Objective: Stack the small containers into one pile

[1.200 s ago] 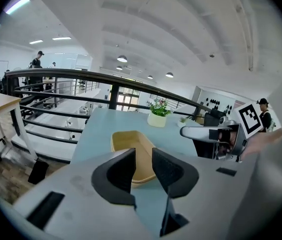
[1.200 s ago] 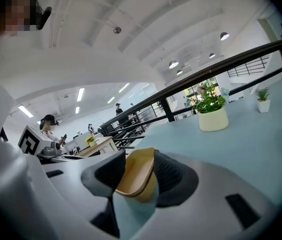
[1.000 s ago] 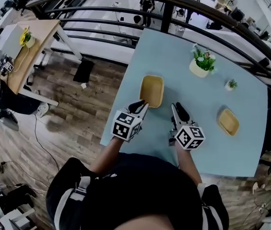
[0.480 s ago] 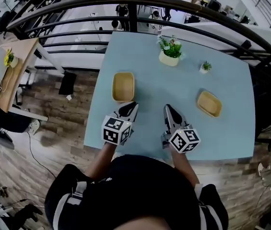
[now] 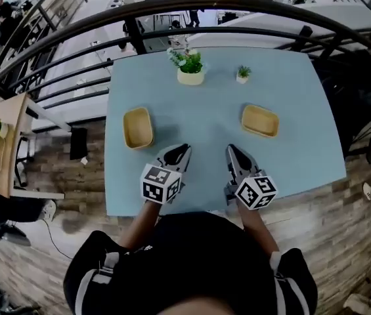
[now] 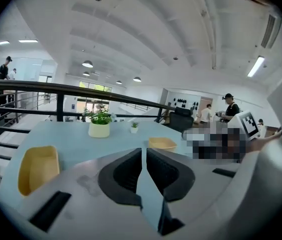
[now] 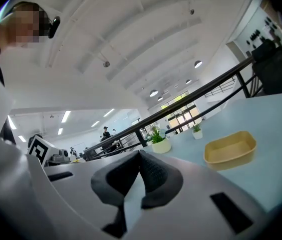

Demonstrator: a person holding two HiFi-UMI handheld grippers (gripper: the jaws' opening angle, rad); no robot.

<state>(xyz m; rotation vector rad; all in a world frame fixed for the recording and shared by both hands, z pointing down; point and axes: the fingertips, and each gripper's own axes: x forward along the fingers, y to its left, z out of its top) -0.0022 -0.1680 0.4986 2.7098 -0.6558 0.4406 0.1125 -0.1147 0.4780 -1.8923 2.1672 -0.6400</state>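
Since a second ago, both tongs have come back from the left container (image 5: 137, 127), whose near rim my left gripper (image 5: 180, 151) was almost touching. That gripper's jaws have just been closing and now stand nearly together, with only tabletop showing through the slit. My right gripper (image 5: 231, 151) is pinched together and empty. The left container lies ahead-left of the left gripper, near but apart from it. The right container (image 5: 260, 121) lies ahead-right of the right gripper, well apart from its twin, with bare blue table (image 5: 205, 117) in between. A large potted plant (image 5: 190, 67) and a small potted plant (image 5: 242, 75) stand farther back, before the railing (image 5: 172, 8).
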